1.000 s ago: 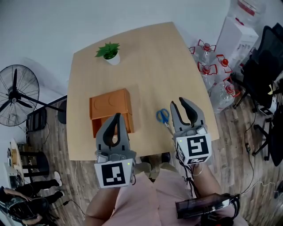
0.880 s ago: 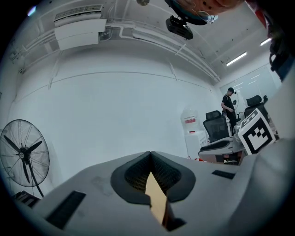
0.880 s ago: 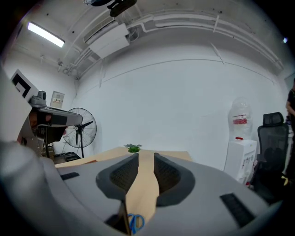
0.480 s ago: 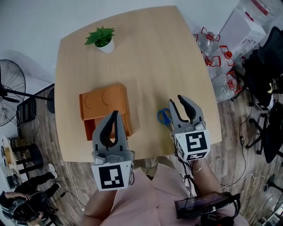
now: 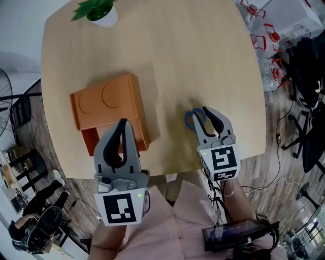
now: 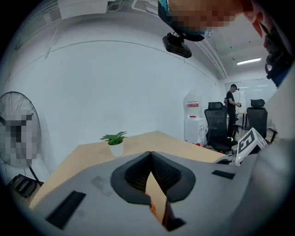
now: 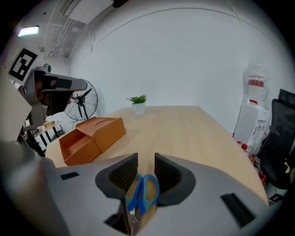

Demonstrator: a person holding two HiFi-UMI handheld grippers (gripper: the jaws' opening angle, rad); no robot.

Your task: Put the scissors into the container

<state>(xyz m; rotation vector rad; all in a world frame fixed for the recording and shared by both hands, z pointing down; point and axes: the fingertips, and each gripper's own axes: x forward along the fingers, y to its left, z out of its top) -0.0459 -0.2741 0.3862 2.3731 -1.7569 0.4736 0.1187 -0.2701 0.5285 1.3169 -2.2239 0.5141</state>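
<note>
Blue-handled scissors (image 5: 193, 118) lie on the wooden table (image 5: 203, 56) near its front right edge. My right gripper (image 5: 202, 116) is down over them, open, and the blue handles (image 7: 143, 190) show between its two fingers (image 7: 123, 173); the blades are hidden under the gripper. The orange container (image 5: 107, 107) stands at the table's left front, its open compartment (image 7: 76, 145) facing the near edge. My left gripper (image 5: 123, 123) hovers over the container's front, shut with nothing in it; a corner of the orange container (image 6: 156, 203) shows through the gap below its closed tips (image 6: 150, 152).
A small potted plant (image 5: 97, 10) stands at the table's far left. Off the table's right side are water bottles (image 5: 264, 35) and a black chair (image 5: 304, 76) on the floor. A standing fan (image 7: 83, 102) is at the left.
The right gripper has moved left and forward so that the scissors' handles now lie between its fingers. The head view has shifted toward the table; the left gripper stays shut over the container.
</note>
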